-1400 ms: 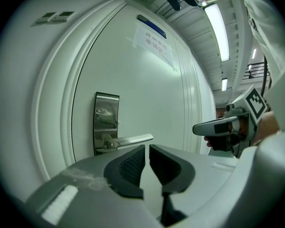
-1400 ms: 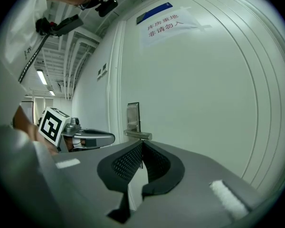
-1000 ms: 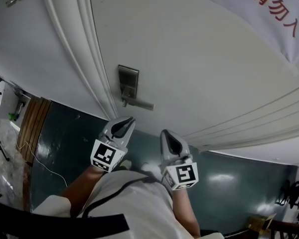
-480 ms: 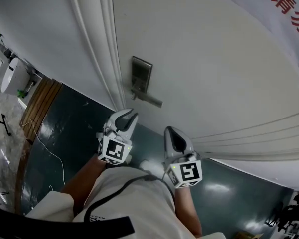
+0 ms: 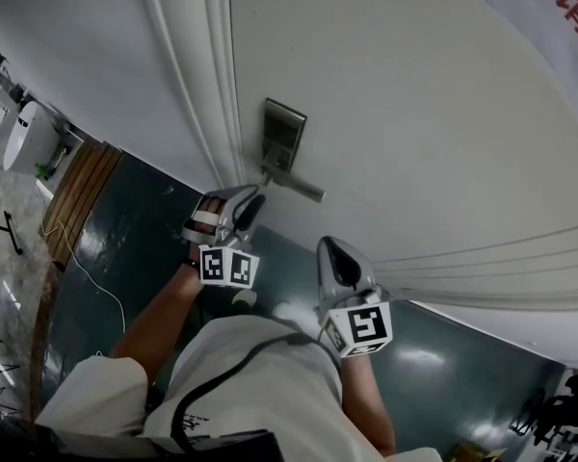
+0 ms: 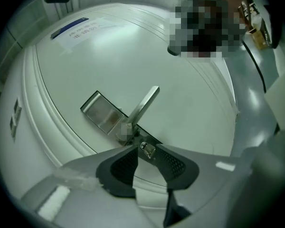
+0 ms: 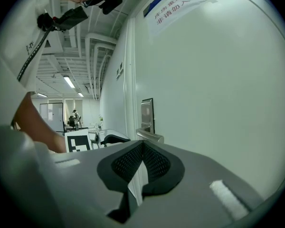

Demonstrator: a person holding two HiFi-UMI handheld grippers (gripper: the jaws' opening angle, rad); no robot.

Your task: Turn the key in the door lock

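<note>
I count one door (image 5: pixel 414 114), one metal lock plate (image 5: pixel 283 131), one lever handle (image 5: pixel 299 186), one key (image 6: pixel 147 149) and my two tongs. The key sits in the lock just beside the handle's hub, at the end of the plate. My left tongs (image 5: pixel 252 199) are up against the lock, the tips narrowly apart and closed onto the key between them. My right tongs (image 5: pixel 328 248) hang lower, well apart from the lock, with the pads pressed together and nothing between them. They touch neither door nor handle.
</note>
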